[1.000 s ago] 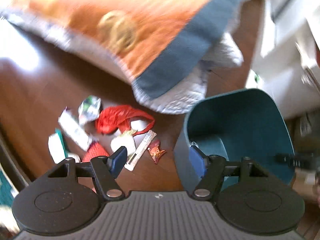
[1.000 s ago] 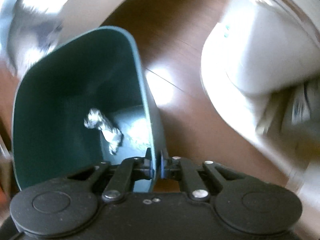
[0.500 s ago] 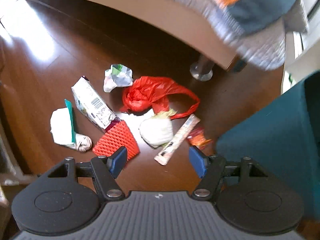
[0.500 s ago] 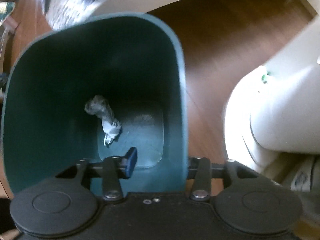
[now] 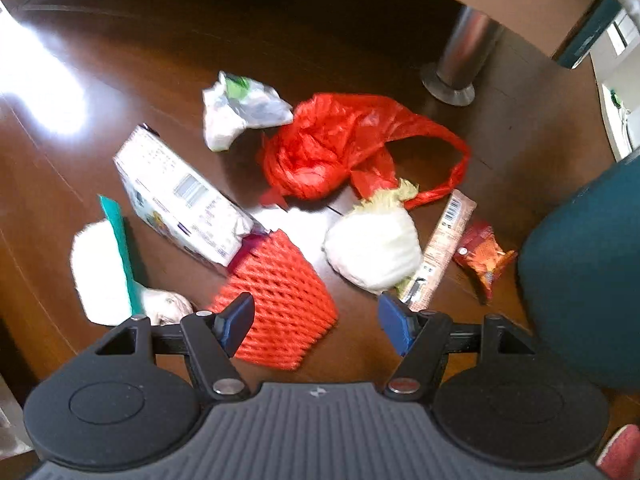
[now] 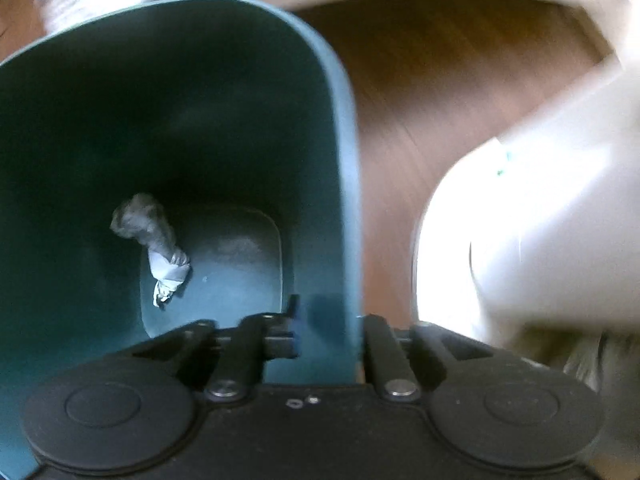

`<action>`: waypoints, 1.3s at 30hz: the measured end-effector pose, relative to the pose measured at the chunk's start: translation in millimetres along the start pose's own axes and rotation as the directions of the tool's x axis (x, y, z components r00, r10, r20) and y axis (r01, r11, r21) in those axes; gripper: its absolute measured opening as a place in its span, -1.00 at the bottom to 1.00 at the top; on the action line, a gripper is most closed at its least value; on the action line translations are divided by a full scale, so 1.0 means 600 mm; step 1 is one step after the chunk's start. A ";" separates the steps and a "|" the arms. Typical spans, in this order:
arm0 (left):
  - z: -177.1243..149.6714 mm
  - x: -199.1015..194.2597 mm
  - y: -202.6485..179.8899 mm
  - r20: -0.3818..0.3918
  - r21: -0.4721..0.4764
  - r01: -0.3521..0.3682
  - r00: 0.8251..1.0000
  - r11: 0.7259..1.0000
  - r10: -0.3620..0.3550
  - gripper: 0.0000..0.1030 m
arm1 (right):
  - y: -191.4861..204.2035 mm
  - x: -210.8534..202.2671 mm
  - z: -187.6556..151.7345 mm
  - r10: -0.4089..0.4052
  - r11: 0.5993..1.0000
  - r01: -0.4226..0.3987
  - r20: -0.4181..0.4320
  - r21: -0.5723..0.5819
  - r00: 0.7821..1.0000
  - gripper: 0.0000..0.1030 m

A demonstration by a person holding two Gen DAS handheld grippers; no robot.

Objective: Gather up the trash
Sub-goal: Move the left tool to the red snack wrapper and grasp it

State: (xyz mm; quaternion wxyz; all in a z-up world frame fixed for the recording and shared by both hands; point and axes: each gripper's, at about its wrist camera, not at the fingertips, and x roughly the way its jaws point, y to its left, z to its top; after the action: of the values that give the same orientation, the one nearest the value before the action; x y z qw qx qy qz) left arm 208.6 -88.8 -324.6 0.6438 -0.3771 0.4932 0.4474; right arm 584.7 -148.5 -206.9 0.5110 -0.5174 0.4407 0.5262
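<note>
Hovering over the trash on the dark wood floor, we are holding the left gripper [image 5: 316, 318] with fingers spread wide, gripping nothing, above the red foam net [image 5: 276, 304]. Beside the net are lying a white carton [image 5: 184, 196], a red plastic bag [image 5: 340, 148] and a white wad [image 5: 374, 250]. Further from the net, the teal bin [image 6: 168, 152] is standing; the right gripper [image 6: 326, 336] is straddling its rim, not visibly clamping. We are risking the soft net slipping, or the bin tipping.
</note>
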 end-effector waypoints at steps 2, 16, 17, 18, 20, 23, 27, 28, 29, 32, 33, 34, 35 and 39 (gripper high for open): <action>-0.005 0.009 -0.017 -0.019 0.018 0.066 0.998 0.998 -0.066 0.31 | -0.010 -0.003 -0.008 0.037 0.996 -0.035 -0.023 0.078 0.999 -0.89; 0.059 0.127 -0.206 -0.120 0.057 0.162 0.981 0.985 -0.154 0.31 | -0.111 -0.004 -0.091 0.033 0.912 -0.062 0.079 0.406 0.996 -0.94; 0.066 0.139 -0.209 -0.136 0.019 0.168 0.977 0.986 -0.164 0.31 | -0.119 -0.004 -0.100 0.035 0.905 -0.071 0.093 0.420 0.995 -0.94; 0.070 0.152 -0.211 -0.153 -0.008 0.155 0.976 0.988 -0.154 0.31 | -0.124 -0.005 -0.108 0.031 0.899 -0.076 0.111 0.431 0.993 -0.94; 0.074 0.174 -0.216 -0.171 -0.053 0.108 0.978 0.993 -0.116 0.31 | -0.131 -0.006 -0.112 0.034 0.891 -0.089 0.130 0.446 0.991 -0.94; 0.079 0.179 -0.223 -0.139 -0.093 0.081 0.986 0.992 -0.094 0.33 | -0.124 -0.013 -0.113 0.031 0.899 -0.091 0.145 0.429 0.989 -0.94; 0.079 0.181 -0.245 -0.123 -0.084 0.036 0.991 0.996 -0.046 0.32 | -0.114 -0.010 -0.117 0.035 0.913 -0.098 0.163 0.397 0.986 -0.95; 0.081 0.182 -0.245 -0.120 -0.084 0.030 0.992 0.996 -0.041 0.16 | -0.117 -0.007 -0.118 0.037 0.912 -0.102 0.167 0.396 0.985 -0.95; 0.079 0.182 -0.246 -0.121 -0.088 0.037 0.992 0.995 -0.047 0.10 | -0.119 -0.009 -0.117 0.041 0.911 -0.107 0.172 0.398 0.984 -0.95; 0.078 0.180 -0.249 -0.108 -0.084 0.010 0.994 0.996 -0.019 -0.12 | -0.122 -0.010 -0.119 0.042 0.914 -0.112 0.183 0.390 0.982 -0.94; 0.078 0.179 -0.249 -0.106 -0.077 -0.004 0.994 0.997 -0.005 -0.24 | -0.122 -0.011 -0.119 0.042 0.916 -0.112 0.186 0.385 0.982 -0.94; 0.080 0.181 -0.251 -0.106 -0.076 -0.006 0.994 0.997 -0.002 -0.27 | -0.105 0.007 -0.119 0.041 0.916 -0.111 0.187 0.386 0.982 -0.94; 0.079 0.179 -0.249 -0.105 -0.075 -0.003 0.994 0.997 -0.005 -0.29 | -0.105 0.007 -0.118 0.042 0.916 -0.113 0.188 0.386 0.981 -0.94; 0.071 0.162 -0.244 -0.099 -0.055 -0.028 0.995 0.998 0.023 -0.32 | -0.105 0.005 -0.121 0.046 0.914 -0.120 0.194 0.388 0.980 -0.94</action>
State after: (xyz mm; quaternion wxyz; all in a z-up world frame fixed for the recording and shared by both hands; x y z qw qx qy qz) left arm 370.7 -75.8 -403.0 0.6020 -0.4102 0.5164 0.4501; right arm 654.4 -214.8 -211.5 0.6203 -0.3336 0.5119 0.4918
